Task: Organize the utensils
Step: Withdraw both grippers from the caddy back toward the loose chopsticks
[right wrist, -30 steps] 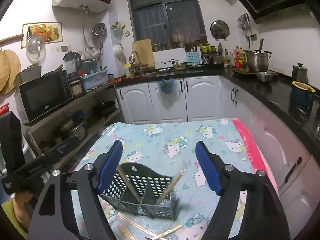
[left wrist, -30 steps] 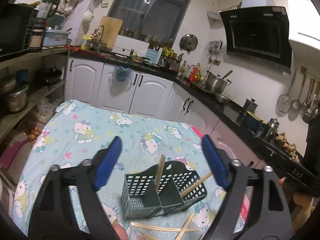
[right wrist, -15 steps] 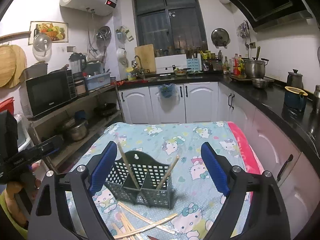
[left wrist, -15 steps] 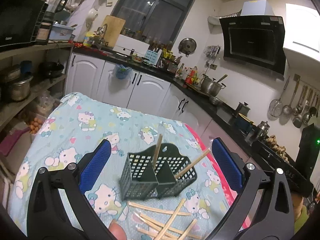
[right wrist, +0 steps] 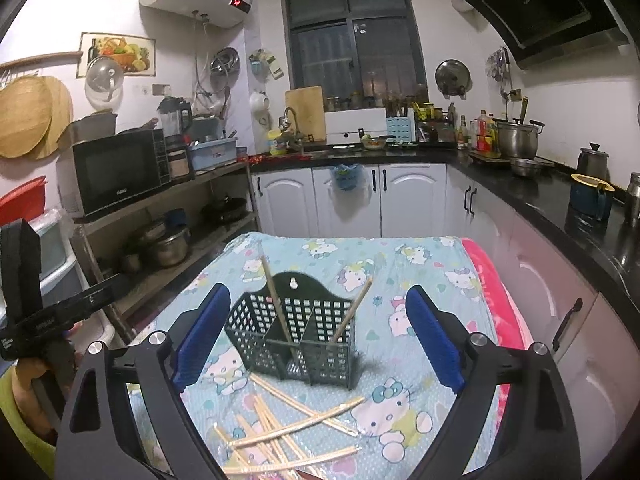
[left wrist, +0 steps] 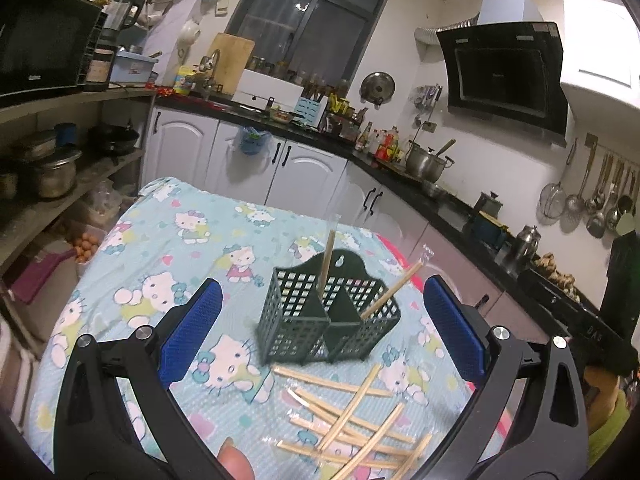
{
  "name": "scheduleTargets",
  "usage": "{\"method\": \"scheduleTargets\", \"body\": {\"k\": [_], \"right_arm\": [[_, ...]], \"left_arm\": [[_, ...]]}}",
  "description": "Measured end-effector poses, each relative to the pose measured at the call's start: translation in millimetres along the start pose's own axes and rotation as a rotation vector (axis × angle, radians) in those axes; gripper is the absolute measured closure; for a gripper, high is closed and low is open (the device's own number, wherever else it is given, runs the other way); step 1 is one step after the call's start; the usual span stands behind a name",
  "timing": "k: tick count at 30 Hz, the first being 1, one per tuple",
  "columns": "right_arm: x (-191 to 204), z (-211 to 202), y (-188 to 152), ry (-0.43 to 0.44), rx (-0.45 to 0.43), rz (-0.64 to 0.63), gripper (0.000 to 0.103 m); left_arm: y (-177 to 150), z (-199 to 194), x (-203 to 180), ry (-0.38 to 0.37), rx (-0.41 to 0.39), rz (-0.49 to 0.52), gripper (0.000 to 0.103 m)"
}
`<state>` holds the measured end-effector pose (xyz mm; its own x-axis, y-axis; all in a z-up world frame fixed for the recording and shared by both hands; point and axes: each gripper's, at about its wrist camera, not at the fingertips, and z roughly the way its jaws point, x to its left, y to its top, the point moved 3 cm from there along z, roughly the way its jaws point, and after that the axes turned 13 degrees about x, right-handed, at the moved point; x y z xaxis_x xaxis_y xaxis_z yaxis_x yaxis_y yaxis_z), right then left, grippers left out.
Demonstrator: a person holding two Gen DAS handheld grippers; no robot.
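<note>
On the left, the left claw (left wrist: 320, 328) hangs released above the surface (left wrist: 168, 248), which is covered in a cartoon-cat cloth; its blue pads (left wrist: 192, 332) are spread wide, having just been opening, with nothing pressed between them. Through its gap stands the dark green utensil caddy (left wrist: 320, 320), upright near the middle of the surface, with one wrapped chopstick (left wrist: 329, 256) standing in its left compartment and another (left wrist: 390, 294) leaning out of the right one. Just in front of the caddy, on the near side, a loose pile of wrapped chopsticks (left wrist: 352, 428) lies crossed on the cloth.

On the right, the right claw (right wrist: 316, 344) is likewise released and has just been opening, framing the same caddy (right wrist: 296, 340) and the scattered chopsticks (right wrist: 288, 432) below it; no stick is between its pads.

The step in hand looks like reaching for the next loose stick. To do it well, pick one that lies on top of the pile, rather than one pinned under others, so the rest are not dragged along. Bring the pads down on either side of its length, near one end, and close squarely; the clear wrappers look slippery. Then tip it upright and lower it into a compartment, without knocking the light caddy or the sticks already standing in it.
</note>
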<state>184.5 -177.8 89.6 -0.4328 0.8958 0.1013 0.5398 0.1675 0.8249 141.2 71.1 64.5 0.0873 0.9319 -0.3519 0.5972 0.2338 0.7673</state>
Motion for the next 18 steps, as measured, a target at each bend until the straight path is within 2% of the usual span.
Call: {"method": "scheduleTargets", "body": {"k": [18], "right_arm": [[18.0,-4.0,-45.2,-0.007,0.067,-0.041,0.016]], "left_arm": [[-53.0,-1.0,4.7,0.006,0.090,0.013,0.011]]}}
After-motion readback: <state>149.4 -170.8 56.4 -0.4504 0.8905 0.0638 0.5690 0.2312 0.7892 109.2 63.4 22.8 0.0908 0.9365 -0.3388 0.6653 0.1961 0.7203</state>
